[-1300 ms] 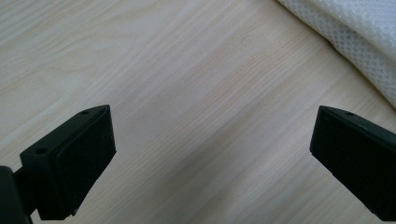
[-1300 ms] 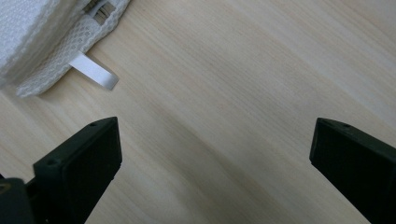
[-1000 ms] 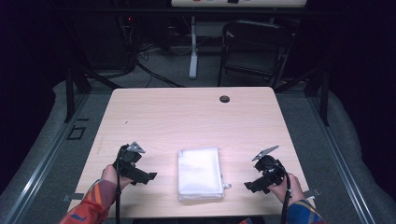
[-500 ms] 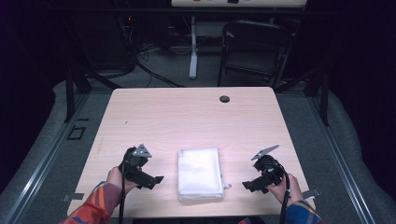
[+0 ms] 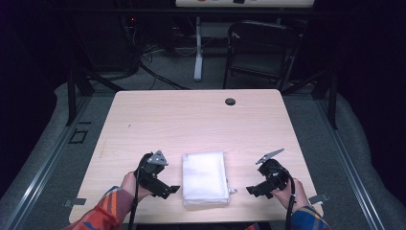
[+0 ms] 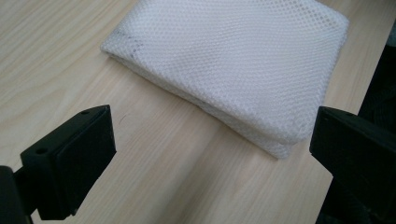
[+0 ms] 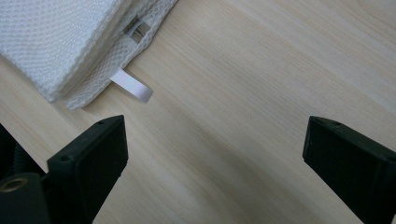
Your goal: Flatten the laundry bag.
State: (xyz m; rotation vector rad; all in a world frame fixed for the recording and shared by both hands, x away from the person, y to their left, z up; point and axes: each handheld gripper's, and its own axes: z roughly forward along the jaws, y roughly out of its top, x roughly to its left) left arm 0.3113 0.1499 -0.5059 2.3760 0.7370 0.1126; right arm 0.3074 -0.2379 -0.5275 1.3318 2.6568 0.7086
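Mesh bag (image 5: 205,178), white, folded flat into a rectangle, lies near the front edge of the desk (image 5: 191,124), between the two grippers. Open-weave netting in several layers; judged light, limp and prone to unfolding or sagging once lifted, with no stiff part to speak of. Not fragile. Mesh should give jaws good purchase.

Left gripper (image 5: 165,188): jaws spread wide, holding nothing, just beside the bag's left edge. In the left gripper view the folded edge and near corner of the bag (image 6: 243,65) lie between and ahead of the jaws, not yet touched.

Right gripper (image 5: 256,189): jaws likewise wide apart and empty, apart from the bag on its right side. In the right gripper view a corner of the bag (image 7: 70,42) shows, with a small white ribbon loop (image 7: 132,86) sticking out flat on the desk and a dark zipper pull (image 7: 137,29) at the seam.

Likely holds: a corner or the thick folded edge, pinching all layers together. The loop is an option but thin and lies flat, hard to get under.

Surroundings: round dark grommet (image 5: 230,101) far back on the desk, well apart. Folding chair (image 5: 261,52) behind the desk. Nothing obstructs either approach.
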